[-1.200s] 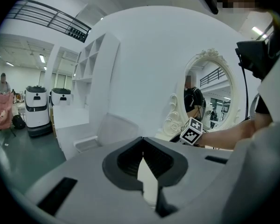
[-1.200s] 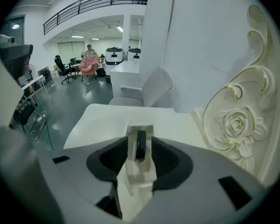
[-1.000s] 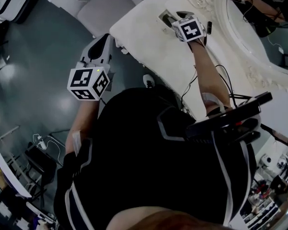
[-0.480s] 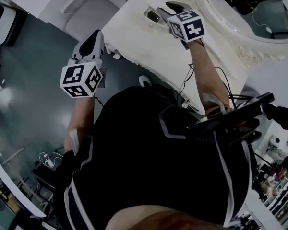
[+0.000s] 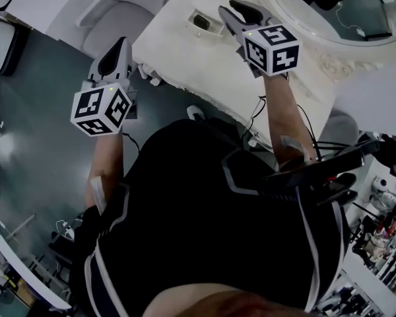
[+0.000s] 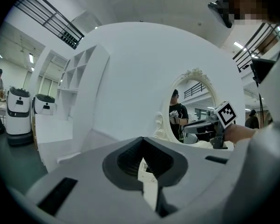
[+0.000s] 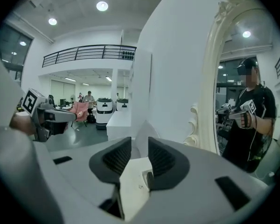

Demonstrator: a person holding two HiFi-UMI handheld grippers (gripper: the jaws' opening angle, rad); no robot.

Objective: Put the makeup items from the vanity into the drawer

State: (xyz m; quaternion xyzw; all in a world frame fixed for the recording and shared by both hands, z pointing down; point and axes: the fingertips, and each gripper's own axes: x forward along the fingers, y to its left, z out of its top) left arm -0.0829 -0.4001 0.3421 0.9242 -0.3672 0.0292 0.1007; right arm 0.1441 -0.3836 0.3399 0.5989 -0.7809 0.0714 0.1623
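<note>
A small open case with a dark inset (image 5: 201, 22) lies on the white vanity top (image 5: 185, 55). My right gripper (image 5: 228, 9) hovers above the vanity, just right of the case and in front of the mirror. Its jaws have just been closing, a gap still shows between the ribbed pads (image 7: 162, 158), and nothing is in it (image 7: 139, 146). My left gripper (image 5: 121, 43) hangs off the vanity's left front edge, over the floor. Its jaw tips meet (image 6: 142, 140) with nothing held. No open drawer shows.
An ornate oval mirror (image 5: 330, 15) backs the vanity and reflects the person. A white padded chair (image 5: 115, 12) stands left of the vanity. Small knobs (image 5: 152, 76) jut from the vanity's front edge. Cables hang at its right front (image 5: 257, 117). Dark floor lies at left.
My right gripper has lifted off the vanity top, away from the small case, and its jaws have narrowed. The left gripper has risen slightly. The case stays on the vanity.
</note>
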